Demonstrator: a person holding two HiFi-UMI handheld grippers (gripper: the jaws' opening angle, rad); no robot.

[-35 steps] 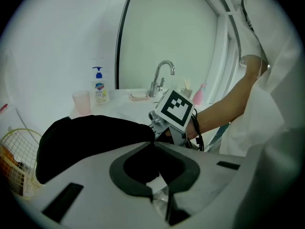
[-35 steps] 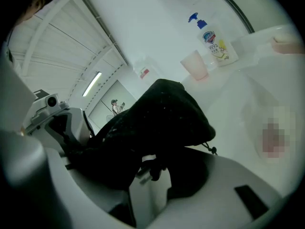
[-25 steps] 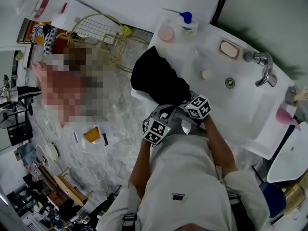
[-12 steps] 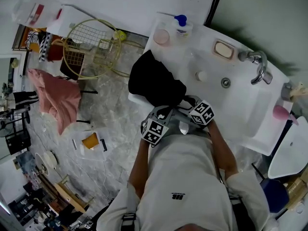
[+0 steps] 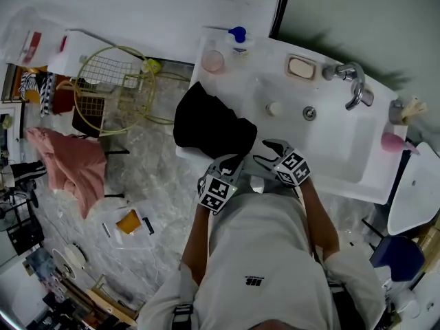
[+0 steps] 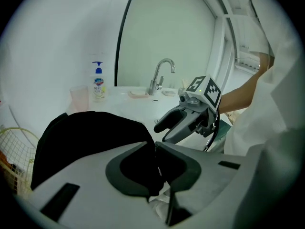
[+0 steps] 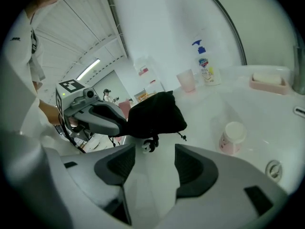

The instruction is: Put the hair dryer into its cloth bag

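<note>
The cloth bag (image 5: 210, 126) lay bulging on the left end of the sink counter (image 5: 242, 66) in the head view, with no hair dryer in sight, so it was probably already inside. In the left gripper view, the left gripper (image 6: 155, 149) was clamped on a fold of the black cloth, likely to steady the bag. In the right gripper view, the right gripper (image 7: 155, 162) stood half-wide and empty, facing the dangling drawstring (image 7: 148, 144), perhaps to cinch it.

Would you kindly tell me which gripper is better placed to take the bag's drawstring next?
The right gripper, I'd say: its jaws stand open and empty, the drawstring hanging just ahead, while the left gripper is shut on the black cloth bag.
</note>
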